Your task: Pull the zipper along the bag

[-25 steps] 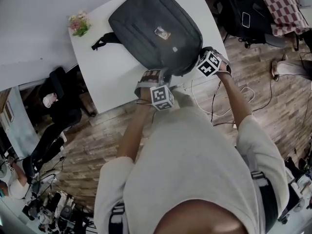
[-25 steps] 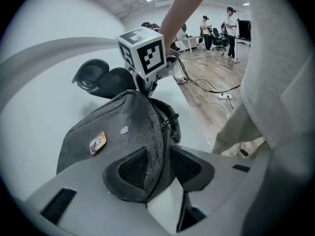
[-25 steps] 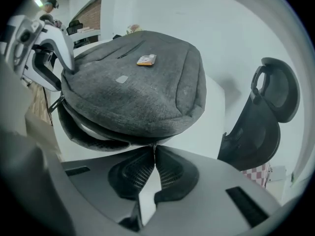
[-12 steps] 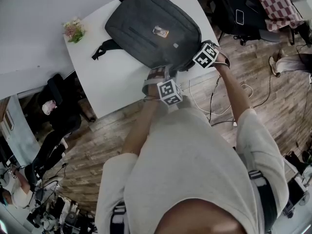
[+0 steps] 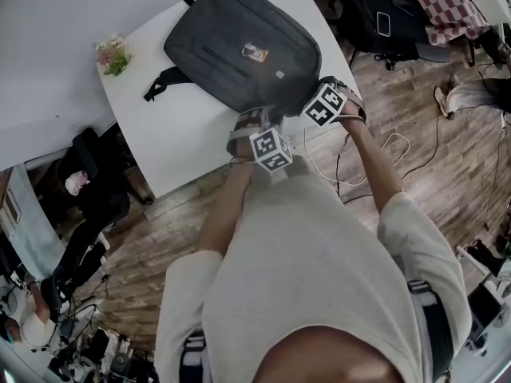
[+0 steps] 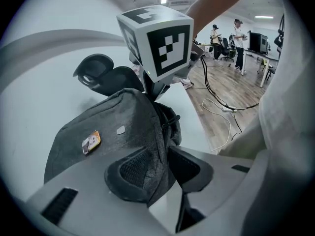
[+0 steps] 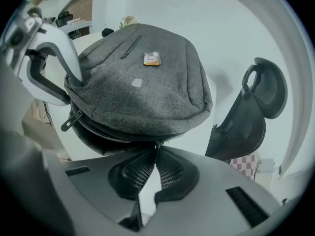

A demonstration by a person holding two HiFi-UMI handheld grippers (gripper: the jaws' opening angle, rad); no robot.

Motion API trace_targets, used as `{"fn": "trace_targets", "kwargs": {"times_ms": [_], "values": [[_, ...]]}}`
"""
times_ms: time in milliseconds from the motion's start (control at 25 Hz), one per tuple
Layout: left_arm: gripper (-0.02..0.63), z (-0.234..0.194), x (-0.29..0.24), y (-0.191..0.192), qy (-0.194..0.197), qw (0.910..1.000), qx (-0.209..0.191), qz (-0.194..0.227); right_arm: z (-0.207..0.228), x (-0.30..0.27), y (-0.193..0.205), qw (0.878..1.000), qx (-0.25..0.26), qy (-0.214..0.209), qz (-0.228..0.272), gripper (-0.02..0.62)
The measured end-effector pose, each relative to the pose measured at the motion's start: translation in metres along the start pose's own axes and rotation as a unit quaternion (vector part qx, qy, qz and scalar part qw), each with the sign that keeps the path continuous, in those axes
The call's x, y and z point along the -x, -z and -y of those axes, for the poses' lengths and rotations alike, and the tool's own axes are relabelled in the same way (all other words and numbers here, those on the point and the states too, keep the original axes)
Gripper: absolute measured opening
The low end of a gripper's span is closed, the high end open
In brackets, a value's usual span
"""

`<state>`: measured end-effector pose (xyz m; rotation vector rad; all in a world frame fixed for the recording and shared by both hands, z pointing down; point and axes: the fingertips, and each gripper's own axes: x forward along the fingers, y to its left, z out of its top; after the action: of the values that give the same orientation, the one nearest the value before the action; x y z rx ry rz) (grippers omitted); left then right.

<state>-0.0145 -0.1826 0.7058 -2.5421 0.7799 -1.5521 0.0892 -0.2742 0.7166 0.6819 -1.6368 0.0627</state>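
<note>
your right hand-held gripper (image 7: 156,157) was clenched on the pull (image 7: 157,145) at the near rim of the bag (image 7: 142,77) on the counter (image 5: 188,134), the zip (image 7: 102,132) running left toward the corner (image 6: 157,132) your left hand-held gripper (image 6: 160,163) had just closed on.

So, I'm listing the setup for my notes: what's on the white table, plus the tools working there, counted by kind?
Grey backpack: 1
Flower bunch: 1
Grippers: 2 (left gripper, jaws just closing on backpack fabric between them; right gripper, shut on the zipper pull)
Total: 4
</note>
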Motion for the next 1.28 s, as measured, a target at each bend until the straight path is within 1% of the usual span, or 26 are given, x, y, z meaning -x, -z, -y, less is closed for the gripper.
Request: {"fn": "trace_targets", "kwargs": {"times_ms": [120,200,320,560,800,920,960,1040,1080,1120,1160,1200,1280], "values": [[0.155,0.004,0.001,0.001,0.006,1.0,0.002,-0.001,-0.014,0.005,0.003,1.0,0.021,-0.003,-0.007,0.02],[0.153,0.005,0.002,0.003,0.007,1.0,0.003,-0.001,-0.028,0.009,0.004,1.0,0.023,-0.007,-0.006,0.02],[0.153,0.005,0.003,0.002,0.007,1.0,0.005,-0.001,-0.045,0.017,0.003,1.0,0.008,-0.01,-0.003,0.021],[0.153,0.009,0.004,0.002,0.008,1.0,0.002,-0.002,-0.064,0.025,0.003,1.0,-0.015,-0.015,-0.002,0.018],[0.153,0.011,0.007,0.006,0.007,1.0,0.003,0.001,-0.079,0.029,0.0,1.0,-0.024,-0.008,0.009,0.012],[0.155,0.014,0.011,0.005,0.006,1.0,0.0,0.006,-0.078,0.029,0.002,0.998,-0.055,-0.016,0.025,0.011],[0.155,0.015,0.013,0.005,0.004,0.9999,0.0,0.01,-0.077,0.03,0.003,0.996,-0.072,-0.025,0.035,0.011],[0.161,0.016,0.018,0.003,-0.001,0.9997,0.008,0.023,-0.076,0.034,0.005,0.991,-0.107,-0.043,0.062,0.032],[0.165,0.015,0.021,0.002,-0.003,0.9993,0.019,0.032,-0.076,0.037,0.005,0.988,-0.123,-0.053,0.077,0.066],[0.167,0.013,0.025,0.001,-0.006,0.9985,0.036,0.041,-0.077,0.041,0.005,0.984,-0.139,-0.066,0.091,0.095],[0.167,0.01,0.029,0.001,-0.01,0.997,0.057,0.05,-0.079,0.046,0.004,0.979,-0.158,-0.08,0.105,0.148],[0.167,0.007,0.035,0.001,-0.015,0.9949,0.079,0.06,-0.081,0.052,0.002,0.973,-0.177,-0.091,0.12,0.158],[0.167,-0.002,0.049,0.003,-0.027,0.9891,0.122,0.078,-0.082,0.066,-0.005,0.957,-0.219,-0.104,0.158,0.156]]}}
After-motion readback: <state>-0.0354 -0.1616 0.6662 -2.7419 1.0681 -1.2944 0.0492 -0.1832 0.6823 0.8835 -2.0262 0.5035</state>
